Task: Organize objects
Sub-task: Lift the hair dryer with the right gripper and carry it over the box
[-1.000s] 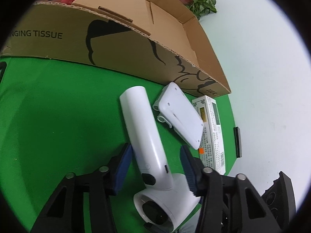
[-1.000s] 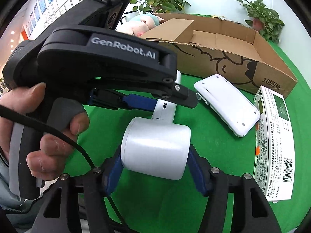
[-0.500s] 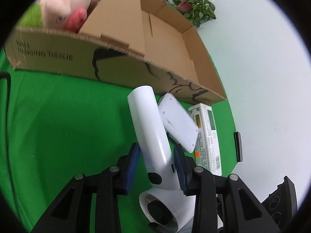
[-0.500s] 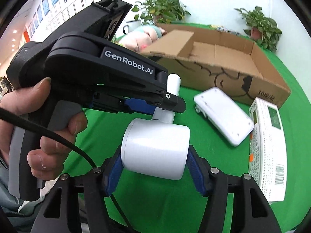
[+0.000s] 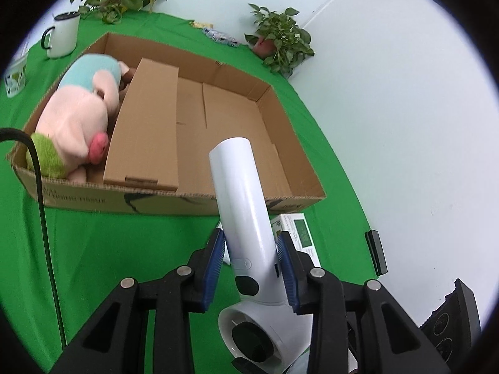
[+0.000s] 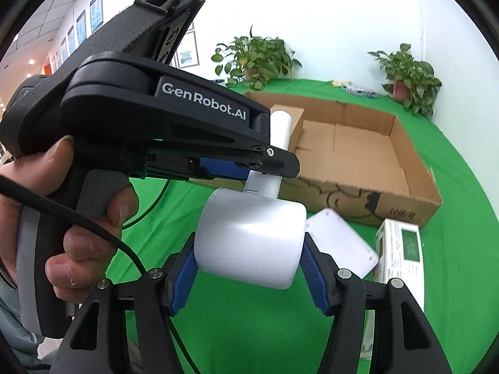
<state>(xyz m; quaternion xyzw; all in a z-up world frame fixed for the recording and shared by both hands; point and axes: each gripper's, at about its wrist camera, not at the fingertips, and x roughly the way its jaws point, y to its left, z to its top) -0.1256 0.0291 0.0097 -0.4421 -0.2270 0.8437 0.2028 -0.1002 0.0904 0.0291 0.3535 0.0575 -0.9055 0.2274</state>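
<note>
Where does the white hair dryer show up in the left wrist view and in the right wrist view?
Left wrist: hair dryer bottom centre, handle pointing up at the cardboard box.
Right wrist: hair dryer lower centre, barrel nearest the camera, handle behind it.
Shared landmark: the box, beyond the dryer in both.

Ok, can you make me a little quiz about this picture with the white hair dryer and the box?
1. True or false: both grippers grip the hair dryer.
2. Which part does the right gripper grip: A handle, B barrel?
3. What toy lies in the cardboard box?

Key:
1. True. The left gripper has just closed on the handle.
2. B
3. A plush pig, in the box's left compartment.
</note>
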